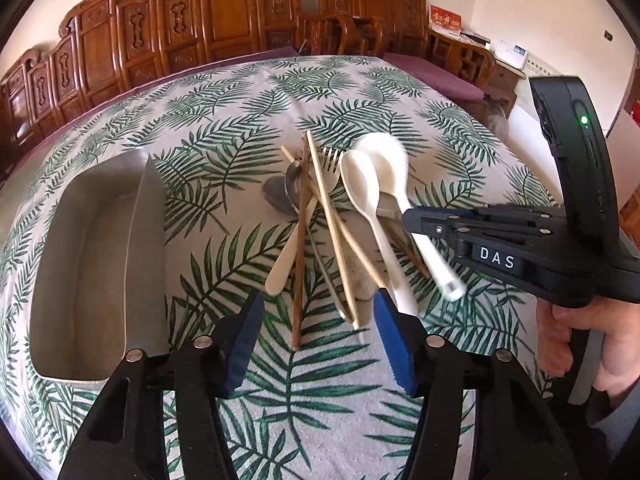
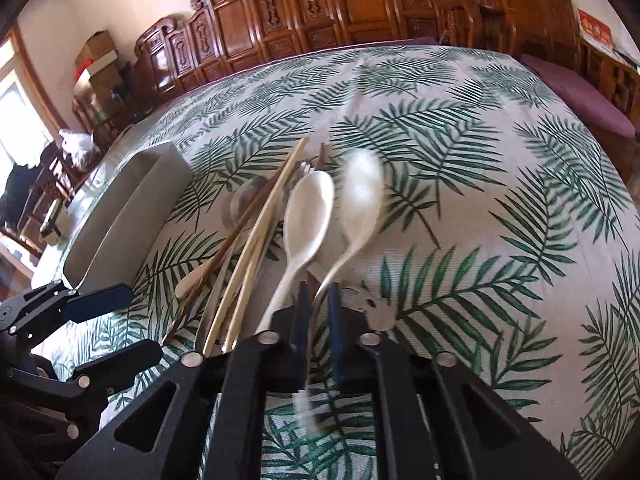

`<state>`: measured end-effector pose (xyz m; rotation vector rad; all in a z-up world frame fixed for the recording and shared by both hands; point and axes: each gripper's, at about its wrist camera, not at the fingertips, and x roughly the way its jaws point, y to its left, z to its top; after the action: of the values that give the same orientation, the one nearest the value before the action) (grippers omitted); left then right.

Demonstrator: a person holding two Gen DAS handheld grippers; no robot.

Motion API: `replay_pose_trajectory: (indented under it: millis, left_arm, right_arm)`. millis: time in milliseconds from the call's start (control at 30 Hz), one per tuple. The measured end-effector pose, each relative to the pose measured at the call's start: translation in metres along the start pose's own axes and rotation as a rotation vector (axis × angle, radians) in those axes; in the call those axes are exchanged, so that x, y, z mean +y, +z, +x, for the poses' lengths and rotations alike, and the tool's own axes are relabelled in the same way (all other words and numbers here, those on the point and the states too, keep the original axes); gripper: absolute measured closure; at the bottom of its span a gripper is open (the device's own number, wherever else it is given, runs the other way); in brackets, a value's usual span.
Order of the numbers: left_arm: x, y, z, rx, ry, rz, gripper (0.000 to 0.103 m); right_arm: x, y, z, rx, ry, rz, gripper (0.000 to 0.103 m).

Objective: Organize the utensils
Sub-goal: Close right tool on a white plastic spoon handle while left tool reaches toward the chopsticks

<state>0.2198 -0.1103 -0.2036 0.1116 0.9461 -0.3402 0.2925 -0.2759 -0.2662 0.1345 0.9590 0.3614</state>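
- The utensils lie in a loose heap in the middle of the table point(image 1: 400, 92), on a leaf-print cloth: two white spoons, pale chopsticks point(image 1: 330, 232), a dark wooden stick, a fork point(image 1: 330, 160) and a metal spoon point(image 1: 294, 184) underneath.
- A steel tray point(image 1: 92, 256) stands empty just left of the heap; I take it for where they belong.
- The right gripper point(image 2: 318, 300) has its jaws pinched narrow on the handle of the right-hand white spoon point(image 2: 360, 200), which looks blurred, as if it is shifting in the grip.
- The left gripper point(image 1: 316, 332) hangs over the near ends of the sticks, jaws half wide, with nothing pressed between the pads.
- That spoon looks like light, stiff plastic or melamine with a smooth, slick finish. I'd guess it can pivot in a pinch so far back on the handle, since the bowl end carries the weight; a hold nearer the neck would steady it.
- The chopsticks look thin, light and apt to roll; better taken mid-length, across the pair.
- The left view shows the right gripper side-on, the hand point(image 1: 580, 340) holding it and the spoon's handle tip poking out past the jaws; it also looks down into the tray.
- The right view shows the pinch from behind and the left gripper's fingers low at the left, but only the tray's outer wall.
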Motion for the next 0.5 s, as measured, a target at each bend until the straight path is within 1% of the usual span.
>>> replay_pose_trajectory:
  millis: [33, 133, 200, 233, 333, 367, 467, 500]
  left_arm:
    - [-0.001, 0.002, 0.001, -0.003, -0.003, -0.001, 0.05]
    - [-0.003, 0.009, 0.007, 0.0, -0.004, -0.002, 0.055]
    - [-0.005, 0.012, 0.014, 0.013, -0.007, -0.005, 0.062]
    - [-0.006, 0.014, 0.018, 0.02, -0.01, -0.004, 0.064]
    - [-0.012, 0.02, 0.031, 0.037, -0.011, 0.008, 0.074]
    - [-0.013, 0.021, 0.034, 0.042, -0.011, 0.011, 0.078]
    - [-0.016, 0.027, 0.043, 0.047, -0.015, 0.011, 0.082]
    - [-0.016, 0.028, 0.045, 0.049, -0.015, 0.01, 0.085]
  right_arm:
    - [-0.004, 0.0, -0.001, -0.002, 0.002, 0.016, 0.099]
    - [-0.01, 0.002, -0.009, -0.025, 0.014, 0.027, 0.099]
    - [-0.014, 0.002, -0.014, -0.036, 0.018, 0.041, 0.099]
    - [-0.016, 0.002, -0.016, -0.041, 0.02, 0.048, 0.099]
    - [-0.024, 0.005, -0.023, -0.063, 0.009, 0.074, 0.099]
    - [-0.025, 0.005, -0.024, -0.068, 0.01, 0.079, 0.099]
    - [-0.026, 0.006, -0.027, -0.079, 0.008, 0.08, 0.099]
    - [-0.026, 0.006, -0.028, -0.08, 0.008, 0.079, 0.099]
